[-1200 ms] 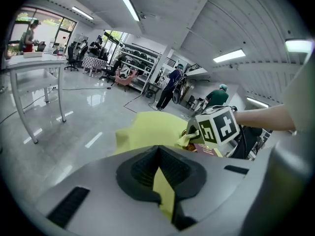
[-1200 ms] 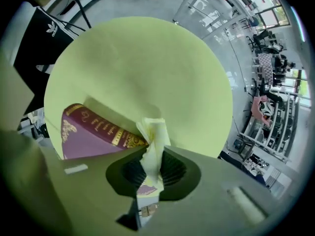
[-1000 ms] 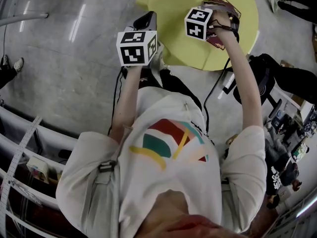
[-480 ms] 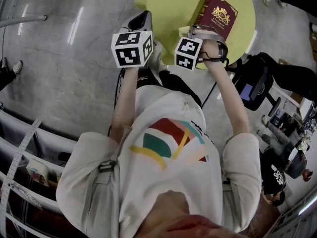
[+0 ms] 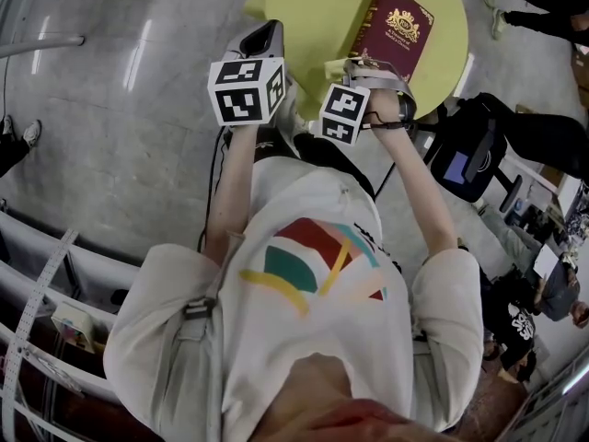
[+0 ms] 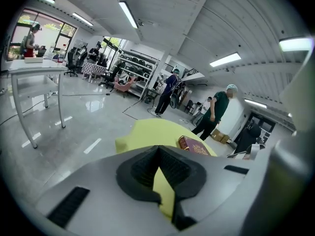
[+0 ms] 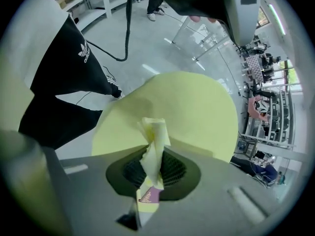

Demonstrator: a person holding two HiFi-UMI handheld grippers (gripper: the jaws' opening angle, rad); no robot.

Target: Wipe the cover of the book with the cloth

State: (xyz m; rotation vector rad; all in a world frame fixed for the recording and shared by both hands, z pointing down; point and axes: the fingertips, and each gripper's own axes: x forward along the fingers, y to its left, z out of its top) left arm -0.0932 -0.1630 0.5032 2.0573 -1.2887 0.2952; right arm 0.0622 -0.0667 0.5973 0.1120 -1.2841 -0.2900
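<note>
Rubber-padded right gripper point(image 7: 153, 173): jaws pinched on a pale yellow cloth point(image 7: 155, 141), which stands twisted out from between them. A small purple patch sits low in the pinch, its print too small to read.

Left gripper point(image 6: 158, 173): jaws pressed together, nothing between them, held off the bench's nine-o'clock edge.

Bench point(image 7: 197, 112): round, yellow top. In the right gripper view only bare top lies under the cloth.

Book point(image 5: 391, 30): maroon cover, face up, flat on the bench toward three o'clock. It lies at one o'clock of the right gripper, near it but apart from the cloth.

Progress, as judged: cloth in hand, no contact with the cover at this moment. Whether any of the cover is already wiped cannot be told. Left to do: bring the cloth onto the cover and stroke across it.

Writing: gold crest point(image 5: 401, 23) on the cover, lettering illegible. White trefoil logo point(image 7: 84, 49) on black trousers, apparently "adidas".
</note>
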